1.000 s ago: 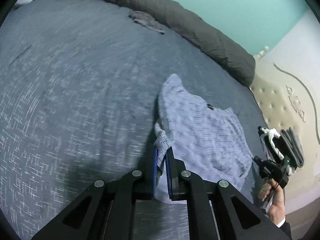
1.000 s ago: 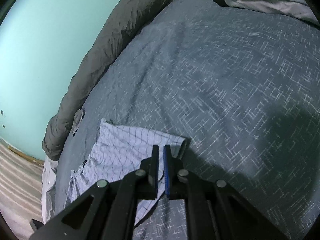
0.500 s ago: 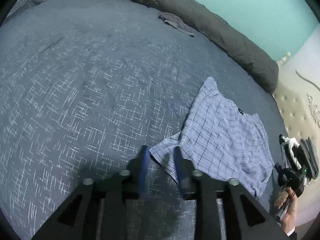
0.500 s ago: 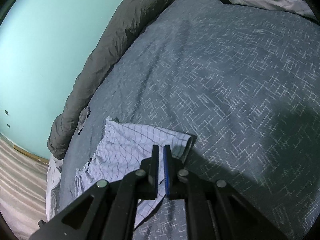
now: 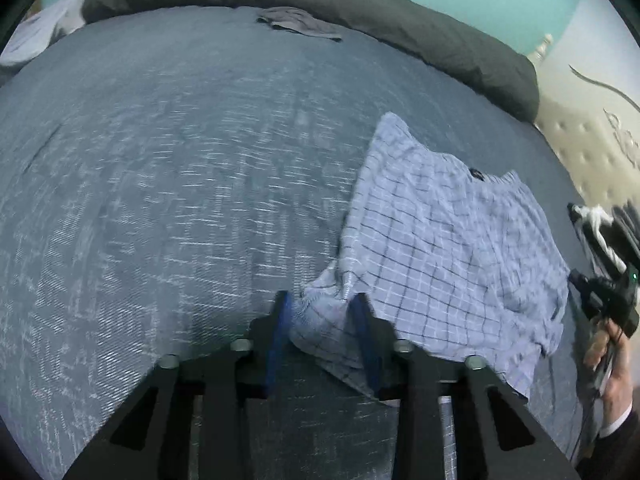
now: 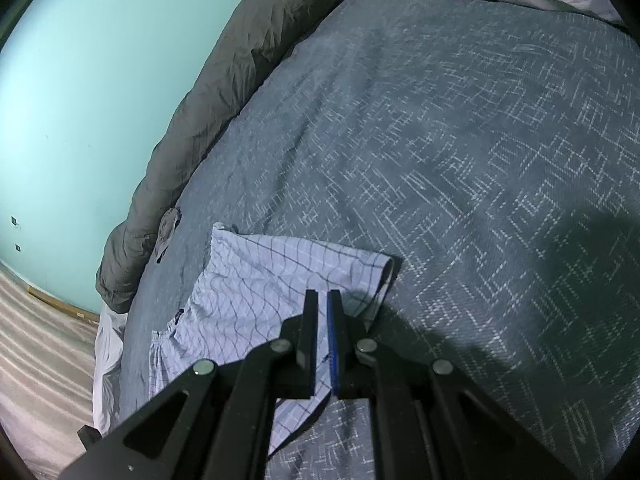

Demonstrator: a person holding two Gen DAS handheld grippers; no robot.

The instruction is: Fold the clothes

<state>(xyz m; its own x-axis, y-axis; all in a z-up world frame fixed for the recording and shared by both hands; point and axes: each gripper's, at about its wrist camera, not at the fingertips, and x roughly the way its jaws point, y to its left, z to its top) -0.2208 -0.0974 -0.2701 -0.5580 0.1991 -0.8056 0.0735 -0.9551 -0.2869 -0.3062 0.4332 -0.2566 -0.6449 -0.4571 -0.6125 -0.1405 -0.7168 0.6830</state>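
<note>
A pair of pale blue checked shorts (image 5: 448, 248) lies spread on the blue-grey bedspread (image 5: 168, 184), whose coarse weave is flecked with short white dashes; the garment fills the centre right of the left wrist view, thin woven cotton crossed by dark grid lines, softly rumpled, with a small dark tag near its gathered waistband. The left gripper (image 5: 322, 306) stands at lower centre, its blue-padded black jaws closing around a bunched corner of the shorts that sits between them, the pads not yet pressing on it. In the right wrist view the right gripper (image 6: 322, 298) at lower centre has its flat jaws nearly together, pinching the shorts' edge. A puffy, wrinkled dark grey duvet (image 5: 360, 4) rolls along the upper frame, a small crumpled grey cloth (image 5: 300, 24) beside it.
</note>
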